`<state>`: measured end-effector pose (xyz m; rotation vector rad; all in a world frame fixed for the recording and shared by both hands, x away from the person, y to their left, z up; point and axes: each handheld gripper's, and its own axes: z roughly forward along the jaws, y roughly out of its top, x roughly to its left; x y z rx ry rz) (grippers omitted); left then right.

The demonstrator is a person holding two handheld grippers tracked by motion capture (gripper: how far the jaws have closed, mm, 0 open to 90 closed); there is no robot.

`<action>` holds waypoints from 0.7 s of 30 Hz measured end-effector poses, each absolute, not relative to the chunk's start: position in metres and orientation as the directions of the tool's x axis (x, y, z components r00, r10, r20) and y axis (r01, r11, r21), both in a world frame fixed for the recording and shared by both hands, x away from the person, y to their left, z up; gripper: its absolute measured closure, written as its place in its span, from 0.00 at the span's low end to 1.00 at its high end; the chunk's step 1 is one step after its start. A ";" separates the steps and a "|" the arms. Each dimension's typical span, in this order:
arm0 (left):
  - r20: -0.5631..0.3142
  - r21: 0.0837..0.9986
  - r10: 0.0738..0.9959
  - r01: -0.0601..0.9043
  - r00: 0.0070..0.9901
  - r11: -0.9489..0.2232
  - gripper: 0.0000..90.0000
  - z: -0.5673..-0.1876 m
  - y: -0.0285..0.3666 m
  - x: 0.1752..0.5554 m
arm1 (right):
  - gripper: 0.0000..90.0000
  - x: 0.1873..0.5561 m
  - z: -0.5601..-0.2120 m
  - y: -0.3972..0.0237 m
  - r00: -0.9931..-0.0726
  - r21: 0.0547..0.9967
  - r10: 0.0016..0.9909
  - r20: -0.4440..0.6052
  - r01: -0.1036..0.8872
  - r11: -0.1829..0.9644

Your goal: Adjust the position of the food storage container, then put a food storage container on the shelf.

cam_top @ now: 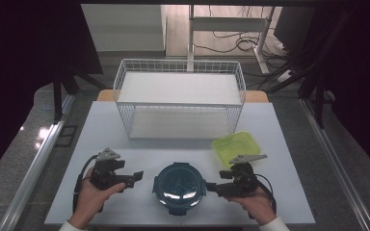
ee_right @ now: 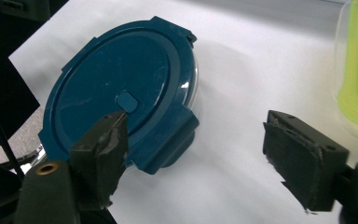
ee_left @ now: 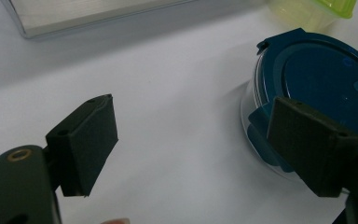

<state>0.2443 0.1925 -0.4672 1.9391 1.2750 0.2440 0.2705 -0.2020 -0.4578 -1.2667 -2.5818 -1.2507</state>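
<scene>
Round glass container w/ dark-blue clip-on lid (cam_top: 179, 188) sits on the white surface (cam_top: 125, 139) near its front edge, between my two tools, upright, lid on. Left tool (cam_top: 137, 177) is just left of it, jaws apart w/ nothing between; in the left gripper view (ee_left: 205, 144) one pad (ee_left: 313, 147) overlaps the lid's near clip but I can't tell if it touches. Right tool (cam_top: 211, 186) is just right of the container, jaws wide apart, nothing clamped; in the right gripper view (ee_right: 200, 158) the lid's side clip (ee_right: 168, 142) lies near my left-hand pad (ee_right: 103, 154), not gripped.

Lime-green translucent plastic box w/ lid (cam_top: 236, 147) sits just behind the right tool, close. White wire two-tier rack (cam_top: 179, 98) further back, well apart.

Risks, as I judge them:
- Clip tab is small & sloped; if the right tool closes off-centre the pad prob slips off the edge, no latch action.
- Container is glass on a smooth surface, near the front edge. Pushing from one side w/o the other tool bracing could slide it or tip it off the front.
- Both tools converging from opposite sides: may bump each other or pinch the lid rim rather than a clip.
- Swinging the right tool back could knock the green box.
- Can't tell which clips are latched.
</scene>
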 end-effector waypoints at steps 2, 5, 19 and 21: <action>-0.259 0.696 0.843 0.696 0.472 -0.175 0.18 -0.467 0.193 0.243 | 0.22 0.268 -0.458 -0.201 -0.674 0.659 0.663 0.325 0.664 0.352; -0.267 0.698 0.845 0.698 0.463 -0.161 0.17 -0.466 0.194 0.241 | 0.20 0.263 -0.458 -0.200 -0.662 0.666 0.665 0.347 0.673 0.323; -0.415 0.668 0.796 0.741 0.441 -0.062 0.11 -0.468 0.195 0.235 | 0.18 0.265 -0.466 -0.191 -0.607 0.640 0.687 0.400 0.721 0.265; -0.438 0.654 0.784 0.754 0.440 -0.058 0.11 -0.472 0.194 0.234 | 0.17 0.265 -0.467 -0.190 -0.590 0.631 0.688 0.422 0.736 0.244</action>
